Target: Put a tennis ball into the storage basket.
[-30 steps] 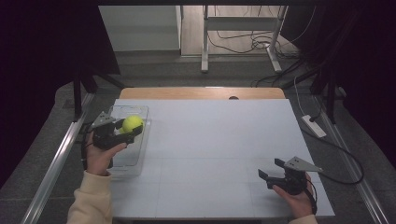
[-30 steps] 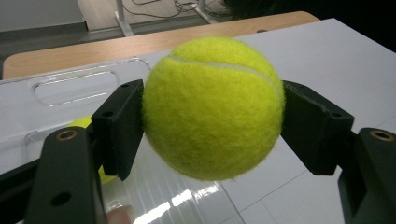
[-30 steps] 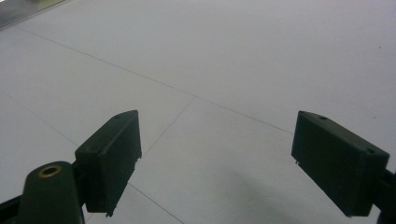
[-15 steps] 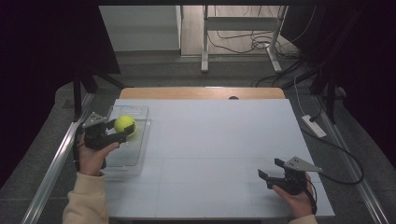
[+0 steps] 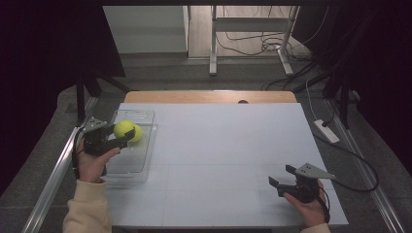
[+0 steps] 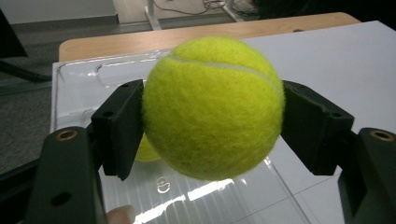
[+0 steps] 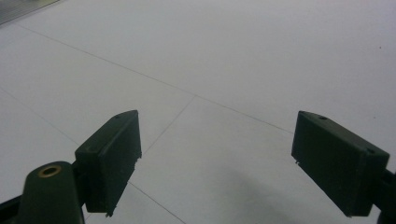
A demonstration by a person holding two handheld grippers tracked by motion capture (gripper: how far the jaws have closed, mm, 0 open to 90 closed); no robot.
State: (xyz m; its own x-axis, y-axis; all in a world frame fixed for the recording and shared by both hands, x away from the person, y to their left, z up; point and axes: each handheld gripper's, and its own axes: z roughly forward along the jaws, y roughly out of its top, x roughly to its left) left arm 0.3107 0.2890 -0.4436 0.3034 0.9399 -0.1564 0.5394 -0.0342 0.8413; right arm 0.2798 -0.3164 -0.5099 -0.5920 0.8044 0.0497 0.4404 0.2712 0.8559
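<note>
Clear plastic tray (image 5: 127,162) sits on the desk (image 5: 218,145) at its left edge, long side running toward the far edge. In the left gripper view a second yellow-green ball (image 6: 148,150) lies inside the tray (image 6: 84,79), partly hidden behind the near jaw; how much of it there is cannot be told.

Left hand (image 5: 91,162) comes in from 7 o'clock of the high view, sleeve cream-coloured, forearm angled up along the desk's left edge. It carries the left gripper (image 5: 127,136) roughly level, pointing toward 3 o'clock across the tray. Right hand (image 5: 311,208) rests low at 5 o'clock, near the front right corner of the desk, with the right gripper (image 5: 281,175) pointing toward 10 o'clock.

Left gripper (image 6: 212,119): both pads pressed against the sides of the tennis ball (image 6: 213,107), one at 9 o'clock, the other at 3 o'clock of the ball, seam on top. Ball (image 5: 125,129) hangs above the far half of the tray, clear of its floor.

Right gripper (image 7: 215,161): jaws spread wide, bare white desk (image 7: 233,60) between them. It is well apart from the tray and the held ball.
</note>
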